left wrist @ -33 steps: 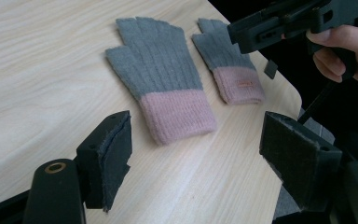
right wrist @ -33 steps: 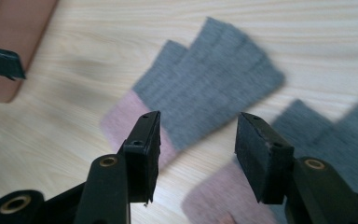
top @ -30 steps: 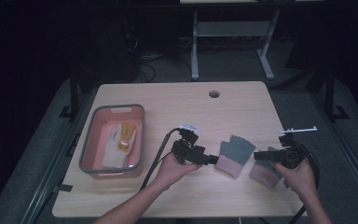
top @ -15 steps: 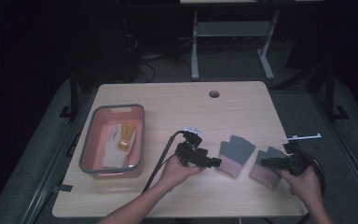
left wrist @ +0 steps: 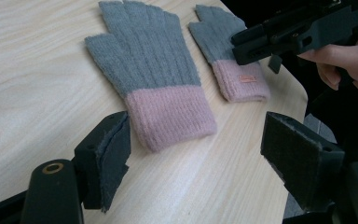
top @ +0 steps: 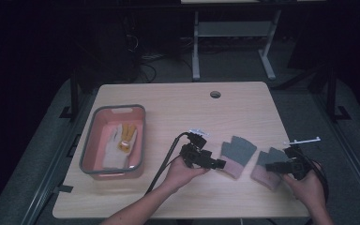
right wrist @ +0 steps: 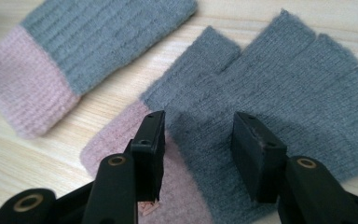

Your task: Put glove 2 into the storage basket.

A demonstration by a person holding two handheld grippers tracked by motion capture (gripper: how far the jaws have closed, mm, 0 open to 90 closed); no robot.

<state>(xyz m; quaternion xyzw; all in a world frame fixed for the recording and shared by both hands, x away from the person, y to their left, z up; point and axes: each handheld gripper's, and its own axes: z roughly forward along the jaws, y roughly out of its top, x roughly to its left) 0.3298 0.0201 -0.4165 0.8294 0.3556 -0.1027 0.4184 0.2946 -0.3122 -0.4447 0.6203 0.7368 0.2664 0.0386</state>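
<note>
left gripper [top: 217, 164] gaping wide, lining up on nearer grey-and-pink knitted fingerless glove [left wrist: 151, 74] | right gripper [right wrist: 198, 140] part-open, empty, hovering over second matching glove [right wrist: 261, 107], apparently readying a pinch

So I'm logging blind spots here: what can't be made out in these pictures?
- Bin contents, high view: too small and dim to identify.
- Right glove label, right gripper view: hidden by the right claw.
- Right claw, left gripper view: body cut off by the edge.
</note>
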